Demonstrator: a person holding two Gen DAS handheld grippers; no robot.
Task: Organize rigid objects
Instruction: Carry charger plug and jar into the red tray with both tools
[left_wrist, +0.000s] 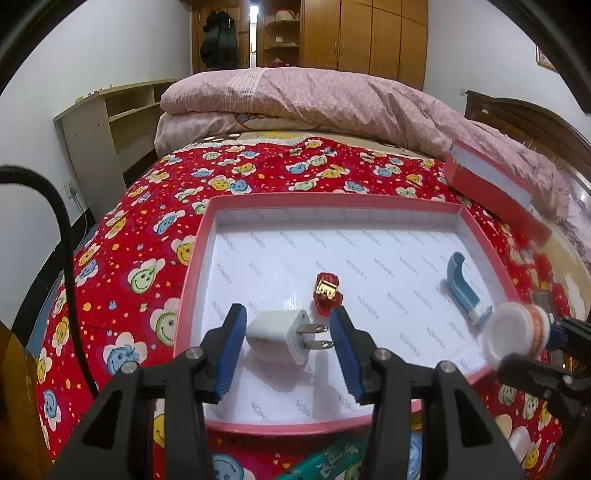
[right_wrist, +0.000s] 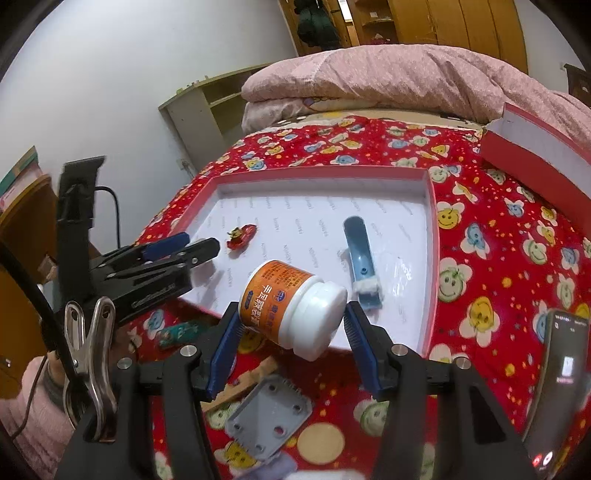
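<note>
Partly done | red clip (left_wrist: 327, 298) and blue holder (left_wrist: 466, 288) already laid in pink tray (left_wrist: 192, 273) | white charger (left_wrist: 277, 339) clamped in left gripper (left_wrist: 288, 334) over it | orange jar (right_wrist: 291, 304) clamped in right gripper (right_wrist: 291, 325), not yet set down | grey plate (right_wrist: 267, 417) left on red quilt (right_wrist: 498, 258)

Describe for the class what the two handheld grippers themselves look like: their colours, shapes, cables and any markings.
Each gripper, left gripper and right gripper, has a black plastic frame with triangular cut-outs, silver pivot pins and two blue ribbed finger pads. A thick black cable loops beside the left one. Seen from the right camera, the left one carries faint embossed lettering that is unreadable. A metal spring clip is fastened to the right gripper's frame.
</note>
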